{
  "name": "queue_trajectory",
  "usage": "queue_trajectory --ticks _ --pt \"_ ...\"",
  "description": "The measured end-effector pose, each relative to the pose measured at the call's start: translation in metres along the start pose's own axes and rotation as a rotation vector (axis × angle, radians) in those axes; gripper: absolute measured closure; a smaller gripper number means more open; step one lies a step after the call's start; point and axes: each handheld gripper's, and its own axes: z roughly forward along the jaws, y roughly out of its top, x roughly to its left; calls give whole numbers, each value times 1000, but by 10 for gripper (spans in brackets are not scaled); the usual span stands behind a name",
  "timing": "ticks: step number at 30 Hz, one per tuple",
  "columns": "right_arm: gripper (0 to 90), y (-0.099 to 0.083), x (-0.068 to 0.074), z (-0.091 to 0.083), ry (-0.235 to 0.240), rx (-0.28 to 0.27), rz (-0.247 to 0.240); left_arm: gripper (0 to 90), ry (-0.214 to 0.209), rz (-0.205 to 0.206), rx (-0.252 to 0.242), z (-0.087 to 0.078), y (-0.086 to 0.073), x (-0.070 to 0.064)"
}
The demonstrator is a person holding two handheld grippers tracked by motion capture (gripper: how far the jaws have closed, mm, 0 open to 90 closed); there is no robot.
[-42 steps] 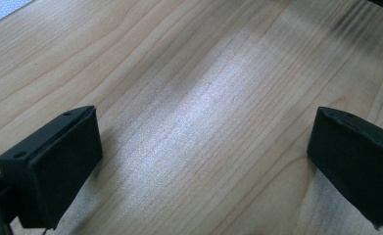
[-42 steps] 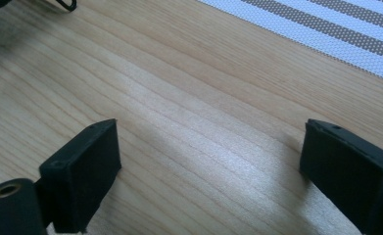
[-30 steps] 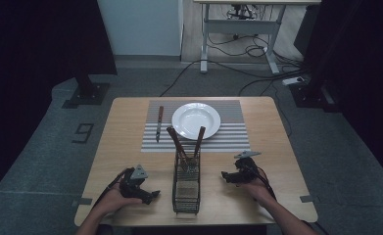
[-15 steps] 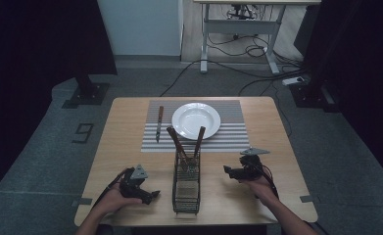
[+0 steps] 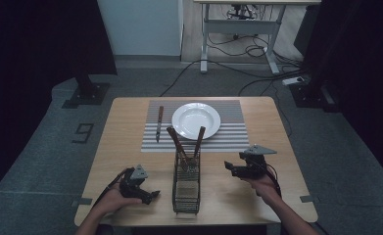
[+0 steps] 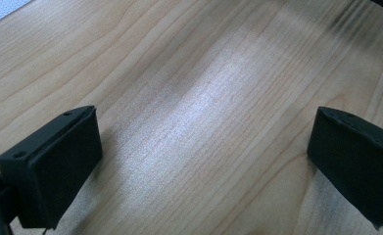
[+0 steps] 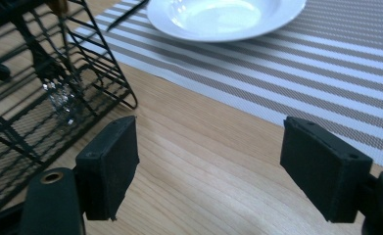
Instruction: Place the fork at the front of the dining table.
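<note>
With both the left gripper (image 5: 147,195) and right gripper (image 5: 229,168) wide open and empty, we judge the caddy's (image 5: 186,185) stiff, light utensil handles (image 5: 199,139) best pinched near their tops.

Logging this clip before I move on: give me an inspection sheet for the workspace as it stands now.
Surface: light wooden table, bare wood between the jaws in the left gripper view.
Job's things: white plate on a striped placemat; a knife lies on the mat's left edge; black wire cutlery basket at front centre with two brown-handled utensils standing in it.
Clutter: nothing seen.
Grippers: left tongs open, low over the table; right tongs open, pointing toward the basket; neither holds anything.
Cables: one trails from each gripper along the hand; more lie on the floor beyond the table.
Surroundings: grey carpet, dark curtains, a metal desk frame behind.
</note>
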Motion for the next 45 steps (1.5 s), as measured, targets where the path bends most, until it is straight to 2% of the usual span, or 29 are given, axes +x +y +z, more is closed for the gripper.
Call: queue_trajectory --ticks 7,13,18,21,29,35,45 --pt "253 9 4 -4 39 -27 -3 0 0 1 0 0 0 0" --pt "300 25 9 -8 83 -73 -26 0 -2 2 1 0 0 0" --pt "315 33 13 -8 100 -78 -42 0 -2 3 1 0 0 0" --pt "329 40 18 -4 123 -86 -39 0 -2 2 1 0 0 0" --pt "350 54 27 8 147 -94 -54 0 0 1 1 0 0 0" --pt "397 68 33 22 185 -103 -62 0 -1 1 0 0 0 0" --pt "408 79 41 34 210 -106 -76 0 -2 2 0 0 0 0"
